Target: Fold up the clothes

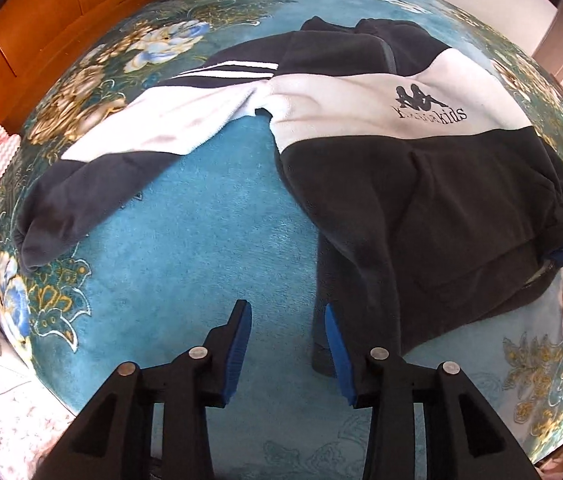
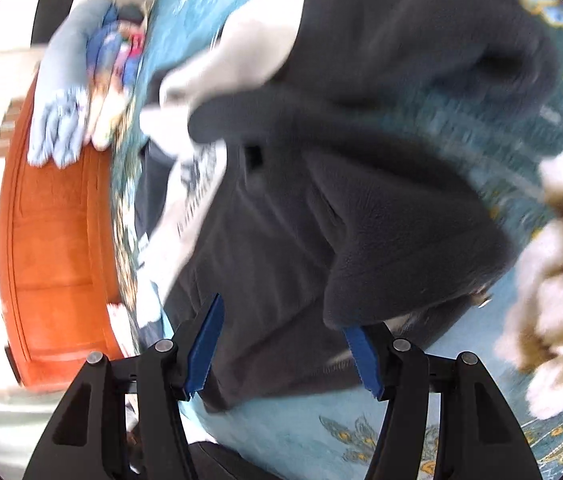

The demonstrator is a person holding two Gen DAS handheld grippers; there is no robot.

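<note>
Two blue-padded grippers stand spread: the left gripper [image 1: 287,354] empty beside the fleece sweatshirt [image 1: 421,184], printed "kids", on a teal floral blanket [image 1: 201,240]; the right gripper [image 2: 287,354] straddles its dark hem.

Bright daylight, sharp left view with fisheye-bent edges; right view motion-blurred, its left side overexposed.

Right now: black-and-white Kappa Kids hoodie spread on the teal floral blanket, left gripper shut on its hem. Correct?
Not quite. The left gripper is open, its blue pads apart over bare teal floral blanket beside the hem, as the left wrist view shows. The black-and-white Kappa Kids hoodie does lie spread on it.
</note>
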